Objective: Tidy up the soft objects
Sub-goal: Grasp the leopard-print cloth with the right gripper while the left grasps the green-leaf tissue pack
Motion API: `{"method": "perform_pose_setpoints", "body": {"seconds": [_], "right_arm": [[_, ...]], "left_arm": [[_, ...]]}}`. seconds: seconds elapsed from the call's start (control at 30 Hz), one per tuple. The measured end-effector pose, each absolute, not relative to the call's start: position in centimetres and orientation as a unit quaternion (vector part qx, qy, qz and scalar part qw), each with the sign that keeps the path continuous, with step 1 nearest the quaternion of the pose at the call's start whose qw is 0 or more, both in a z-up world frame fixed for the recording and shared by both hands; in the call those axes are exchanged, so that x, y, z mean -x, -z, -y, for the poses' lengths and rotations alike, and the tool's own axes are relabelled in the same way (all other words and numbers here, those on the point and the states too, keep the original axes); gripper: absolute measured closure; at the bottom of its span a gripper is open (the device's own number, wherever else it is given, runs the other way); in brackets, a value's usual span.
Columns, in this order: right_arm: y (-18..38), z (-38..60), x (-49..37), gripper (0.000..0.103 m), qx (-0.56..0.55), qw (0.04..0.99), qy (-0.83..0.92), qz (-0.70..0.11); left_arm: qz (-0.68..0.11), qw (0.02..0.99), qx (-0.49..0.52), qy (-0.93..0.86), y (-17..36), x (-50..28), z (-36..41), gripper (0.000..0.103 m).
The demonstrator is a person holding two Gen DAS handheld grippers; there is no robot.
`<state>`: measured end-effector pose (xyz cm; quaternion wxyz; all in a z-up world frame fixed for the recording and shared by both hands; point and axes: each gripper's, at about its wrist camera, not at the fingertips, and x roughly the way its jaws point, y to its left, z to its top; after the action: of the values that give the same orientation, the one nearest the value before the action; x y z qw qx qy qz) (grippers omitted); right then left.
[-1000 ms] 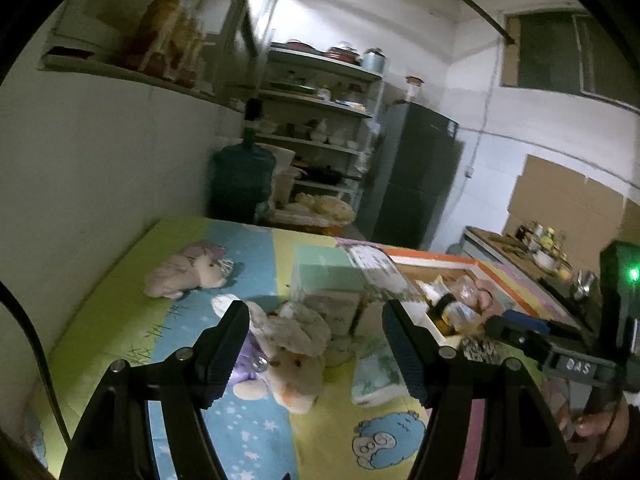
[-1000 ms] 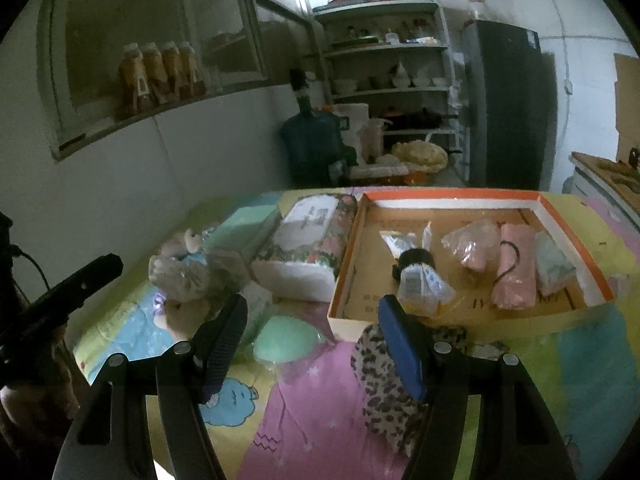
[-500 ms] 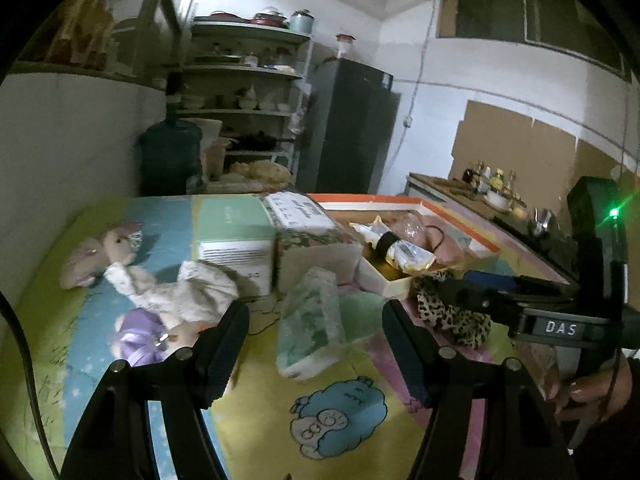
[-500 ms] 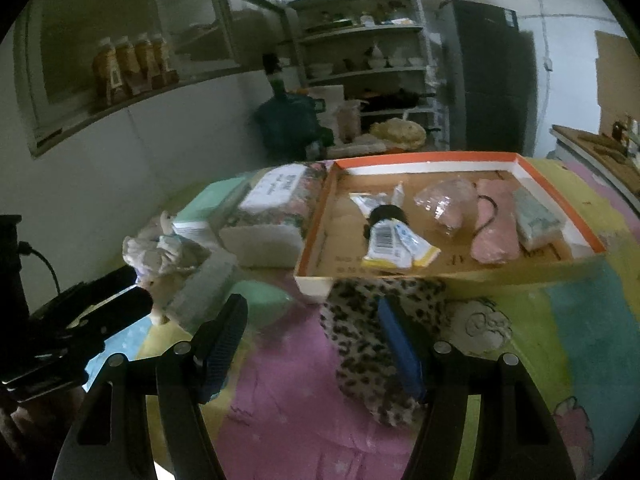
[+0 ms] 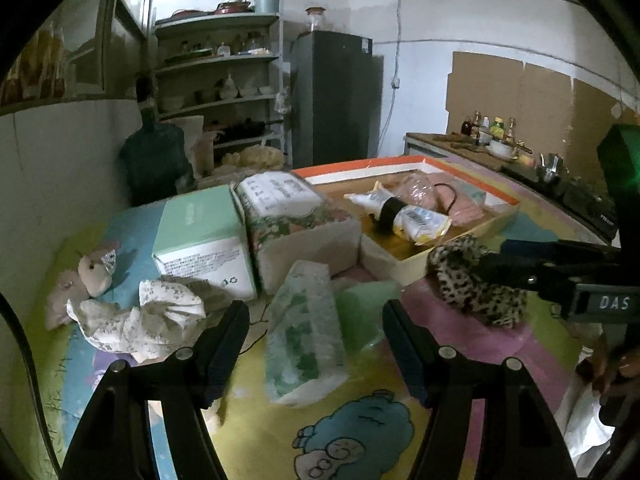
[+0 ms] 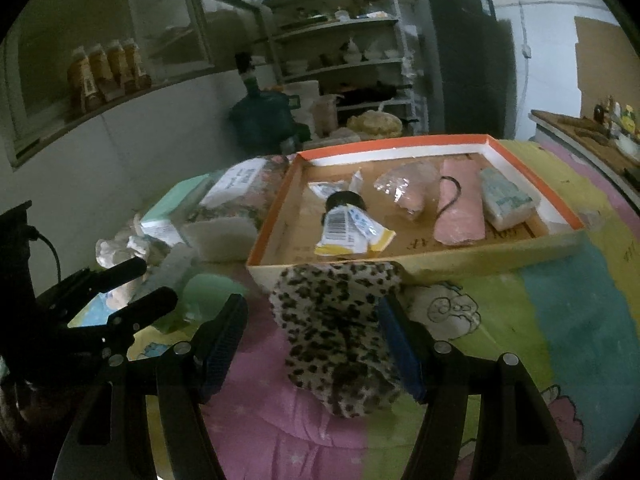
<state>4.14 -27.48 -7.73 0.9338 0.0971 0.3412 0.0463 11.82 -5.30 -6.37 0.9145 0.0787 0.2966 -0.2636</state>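
Observation:
My left gripper (image 5: 316,344) is open, with a green-and-white tissue pack (image 5: 304,340) lying between its fingers on the mat. A floral-dressed plush (image 5: 140,320) and a pink plush (image 5: 80,284) lie to its left. My right gripper (image 6: 312,340) is open around a leopard-print soft item (image 6: 340,328), which lies against the front wall of the orange-rimmed cardboard tray (image 6: 400,268). The tray holds a yellow packet (image 6: 352,232), a clear bag, a pink cloth (image 6: 460,208) and a tissue pack (image 6: 504,200). The leopard item also shows in the left wrist view (image 5: 472,280).
A mint box (image 5: 200,236) and a floral tissue box (image 5: 296,220) stand left of the tray. A pale green pouch (image 5: 364,308) lies beside the tissue pack. Shelves, a fridge (image 5: 336,92) and a water jug stand behind. A counter is at the right.
My left gripper has swung right, from over the plush to the tissue pack. My right gripper has moved closer, and the leopard item now lies between its fingers.

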Motion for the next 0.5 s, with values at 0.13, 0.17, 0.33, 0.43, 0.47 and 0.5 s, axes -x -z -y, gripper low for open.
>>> {"method": "perform_pose_setpoints", "body": {"seconds": [0.13, 0.17, 0.33, 0.43, 0.47, 0.5], "right_arm": [[8.3, 28.1, -4.2, 0.033, -0.103, 0.931, -0.038, -0.347], [8.5, 28.3, -4.2, 0.033, -0.104, 0.931, -0.036, -0.348], [9.1, 28.8, -4.1, 0.033, -0.108, 0.929, -0.028, -0.353], [9.4, 29.2, -4.0, 0.033, -0.108, 0.928, -0.023, -0.356], [9.6, 29.3, -3.9, 0.033, -0.109, 0.927, -0.022, -0.358], [9.7, 29.4, -4.0, 0.033, -0.110, 0.926, -0.020, -0.359]], "left_arm": [[-0.302, 0.912, -0.080, 0.265, 6.8, -12.3, 5.1, 0.034], [-0.303, 0.912, -0.078, 0.266, 6.8, -12.3, 5.0, 0.034], [-0.313, 0.906, -0.063, 0.279, 6.9, -12.9, 4.7, 0.035], [-0.319, 0.900, -0.042, 0.295, 7.1, -13.2, 4.0, 0.046], [-0.320, 0.899, -0.034, 0.299, 7.1, -13.3, 3.7, 0.049], [-0.320, 0.898, -0.028, 0.301, 7.1, -13.3, 3.5, 0.054]]}}
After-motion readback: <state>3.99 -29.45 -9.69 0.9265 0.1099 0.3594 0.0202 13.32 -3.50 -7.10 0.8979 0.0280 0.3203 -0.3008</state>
